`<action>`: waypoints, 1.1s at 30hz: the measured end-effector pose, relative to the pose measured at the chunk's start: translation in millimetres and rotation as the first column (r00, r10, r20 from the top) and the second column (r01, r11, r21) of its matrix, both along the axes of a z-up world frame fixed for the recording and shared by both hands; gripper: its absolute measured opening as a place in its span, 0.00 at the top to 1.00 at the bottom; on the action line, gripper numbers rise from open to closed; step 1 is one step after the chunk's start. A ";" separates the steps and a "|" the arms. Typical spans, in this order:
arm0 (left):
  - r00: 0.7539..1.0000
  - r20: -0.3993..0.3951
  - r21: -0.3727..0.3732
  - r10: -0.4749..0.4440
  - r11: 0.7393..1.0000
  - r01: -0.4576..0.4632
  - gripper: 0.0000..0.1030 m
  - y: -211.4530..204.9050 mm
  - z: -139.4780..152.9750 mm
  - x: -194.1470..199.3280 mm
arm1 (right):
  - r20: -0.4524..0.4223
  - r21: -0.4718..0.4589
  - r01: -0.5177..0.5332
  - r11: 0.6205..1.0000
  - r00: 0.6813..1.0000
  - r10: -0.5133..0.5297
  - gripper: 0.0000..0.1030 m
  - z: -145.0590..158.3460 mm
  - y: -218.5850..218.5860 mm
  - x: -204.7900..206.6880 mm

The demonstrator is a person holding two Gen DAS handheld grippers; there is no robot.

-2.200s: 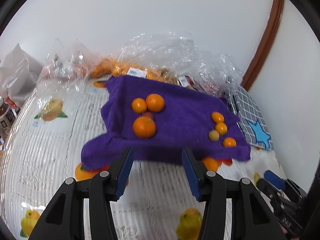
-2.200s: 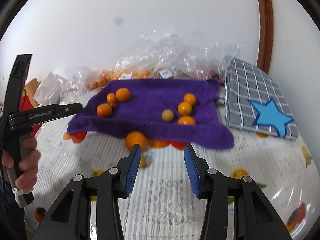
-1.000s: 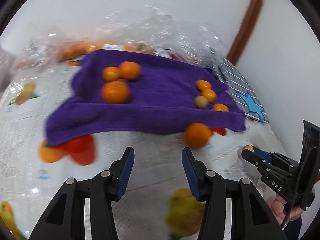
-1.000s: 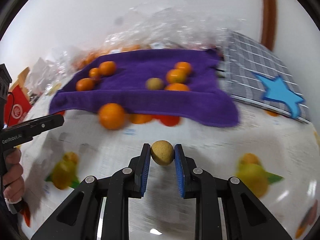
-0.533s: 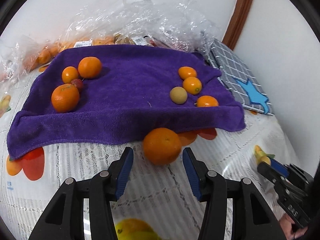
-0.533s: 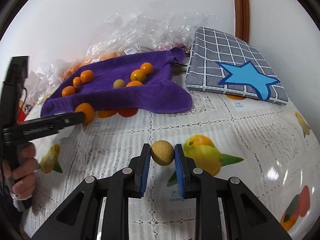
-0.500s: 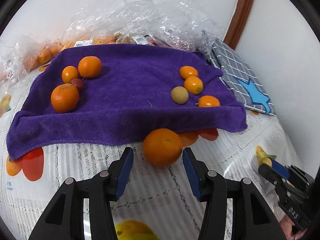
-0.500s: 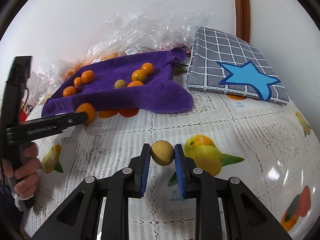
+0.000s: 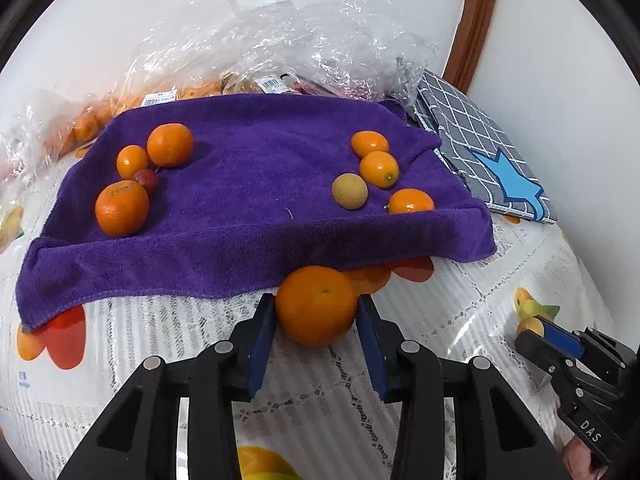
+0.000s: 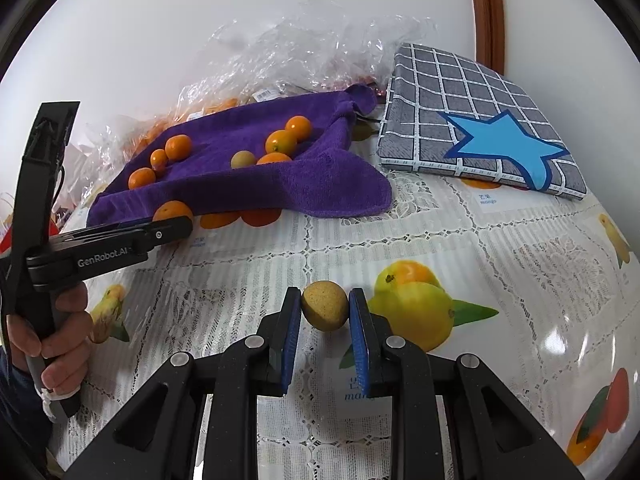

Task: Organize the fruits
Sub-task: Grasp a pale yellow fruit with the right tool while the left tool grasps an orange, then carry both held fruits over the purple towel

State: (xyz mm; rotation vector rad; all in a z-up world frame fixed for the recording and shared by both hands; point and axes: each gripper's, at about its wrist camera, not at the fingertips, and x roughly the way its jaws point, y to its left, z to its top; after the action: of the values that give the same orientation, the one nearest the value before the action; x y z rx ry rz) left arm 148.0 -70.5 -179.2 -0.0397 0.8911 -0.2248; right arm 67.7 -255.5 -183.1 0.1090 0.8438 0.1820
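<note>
Currently both grippers are gripping fruit off the purple towel.
Left gripper is closing its blue pads on the large orange at the towel's near edge; right gripper is pinching the small tan fruit over the tablecloth. Next, likely: lifting each onto its matching group, 1 left, 1 right.

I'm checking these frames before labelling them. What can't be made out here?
- Left wrist view: whether the orange is lifted or resting on the tablecloth; its underside is hidden.
- Both views: what the plastic bags hold; crinkled glare blurs it.
- Left wrist view: what lies under the purple towel; the towel covers it.
</note>
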 end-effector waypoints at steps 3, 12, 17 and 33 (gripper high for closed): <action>1.000 0.004 -0.006 0.012 1.000 -0.012 0.63 6.3 4.5 -4.7 | 0.003 -0.011 0.000 1.000 1.000 0.000 0.77 0.7 1.6 -1.0; 0.997 0.004 -0.027 0.077 0.997 -0.077 0.63 40.4 17.8 -20.9 | -0.008 -0.011 0.022 1.000 1.000 -0.022 0.77 1.1 5.4 -8.0; 0.991 0.008 -0.030 0.133 0.991 -0.133 0.63 70.6 27.1 -34.4 | -0.016 0.001 -0.001 1.000 1.000 0.001 0.77 5.1 15.5 -7.8; 0.969 0.052 -0.078 0.242 0.968 -0.238 0.63 132.3 67.9 -56.6 | 0.019 0.043 -0.015 0.999 1.000 0.015 0.77 55.7 37.3 3.1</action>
State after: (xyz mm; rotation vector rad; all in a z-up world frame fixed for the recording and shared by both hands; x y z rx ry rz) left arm 91.4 61.8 -111.3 -0.2051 0.8092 -0.0308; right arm 70.8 -218.1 -127.4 0.1413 0.8227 0.2151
